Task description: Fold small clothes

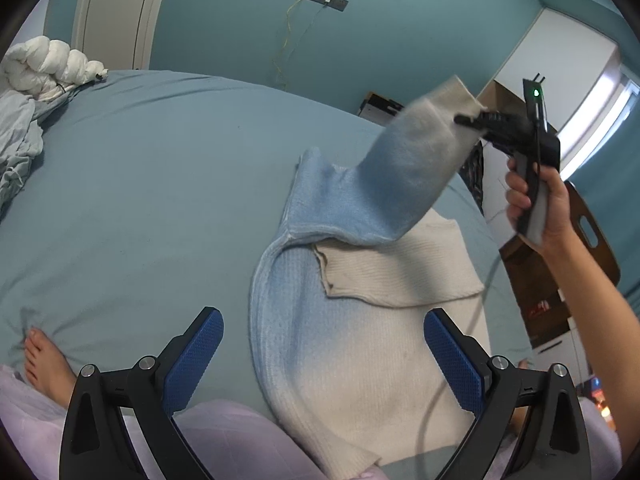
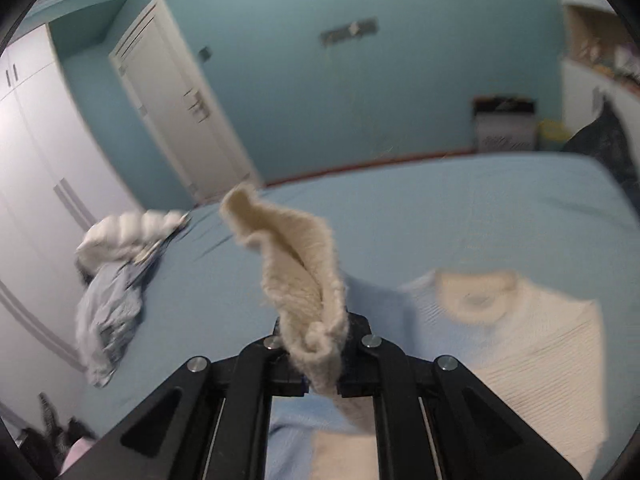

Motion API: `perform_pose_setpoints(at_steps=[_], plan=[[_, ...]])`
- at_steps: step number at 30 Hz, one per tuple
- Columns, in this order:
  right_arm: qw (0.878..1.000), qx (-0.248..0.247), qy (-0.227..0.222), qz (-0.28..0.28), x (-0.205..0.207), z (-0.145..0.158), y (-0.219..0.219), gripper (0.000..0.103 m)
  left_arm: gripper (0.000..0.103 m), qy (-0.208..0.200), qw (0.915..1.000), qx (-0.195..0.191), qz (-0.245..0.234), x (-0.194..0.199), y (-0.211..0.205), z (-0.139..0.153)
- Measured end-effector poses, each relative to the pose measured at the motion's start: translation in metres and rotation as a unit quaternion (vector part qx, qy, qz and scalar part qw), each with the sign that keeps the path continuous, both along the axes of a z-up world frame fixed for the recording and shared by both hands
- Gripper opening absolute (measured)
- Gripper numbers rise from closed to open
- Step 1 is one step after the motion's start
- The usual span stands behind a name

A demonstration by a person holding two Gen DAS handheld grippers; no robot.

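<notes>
1. Right of centre in the left wrist view, the sweater lies on the bed, blue at the top fading to cream below, with one sleeve lifted off it toward the upper right.
2. That sleeve's cuff is clamped in the right gripper, jaws together on the knit. The left gripper hovers low over the body with jaws wide apart, holding nothing.
3. Risk: the hold looks to be on the cuff edge only. A quick swing could pull the fuzzy knit out of the jaws and drop the sleeve crooked.
4. Risk: nothing pins the body. Dragging the sleeve across could shift or bunch the part already folded, the cream panel lying over the middle.
5. Risk: the sleeve may land twisted, since the cuff looks curled and folded on itself in the right wrist view.
6. Only the left wrist view shows the whole garment, the hand on the right tool, and a bare foot at lower left.
7. Only the right wrist view shows the clamp close up and the collar at right, though it is blurred.
8. Both views show a bedding heap at the left.
</notes>
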State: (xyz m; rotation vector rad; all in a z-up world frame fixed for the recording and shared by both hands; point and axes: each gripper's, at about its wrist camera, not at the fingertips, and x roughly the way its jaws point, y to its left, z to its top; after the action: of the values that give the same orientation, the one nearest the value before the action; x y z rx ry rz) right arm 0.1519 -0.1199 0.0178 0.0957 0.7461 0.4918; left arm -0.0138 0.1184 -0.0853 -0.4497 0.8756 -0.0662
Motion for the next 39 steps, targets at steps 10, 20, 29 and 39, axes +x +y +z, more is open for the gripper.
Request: perform_pose_setpoints(at_steps=[10, 20, 29, 39], plan=[[0.978, -0.127, 0.096, -0.135, 0.003, -0.083, -0.077, 0.06, 0.101, 0.015, 0.9998, -0.003, -0.01, 0.005, -0.002, -0.006], [0.966, -0.097, 0.149, -0.188, -0.016, -0.16, -0.156, 0.091, 0.101, 0.031, 0.9994, -0.002, -0.012, 0.011, -0.006, -0.013], [0.972, -0.158, 0.164, -0.054, 0.006, -0.172, -0.019, 0.091, 0.102, 0.029, 0.9995, 0.004, -0.013, 0.016, -0.013, -0.01], [0.986, -0.029, 0.106, -0.124, 0.031, -0.084, -0.067, 0.004, 0.101, 0.04, 0.999, 0.0, -0.018, 0.018, -0.013, -0.017]])
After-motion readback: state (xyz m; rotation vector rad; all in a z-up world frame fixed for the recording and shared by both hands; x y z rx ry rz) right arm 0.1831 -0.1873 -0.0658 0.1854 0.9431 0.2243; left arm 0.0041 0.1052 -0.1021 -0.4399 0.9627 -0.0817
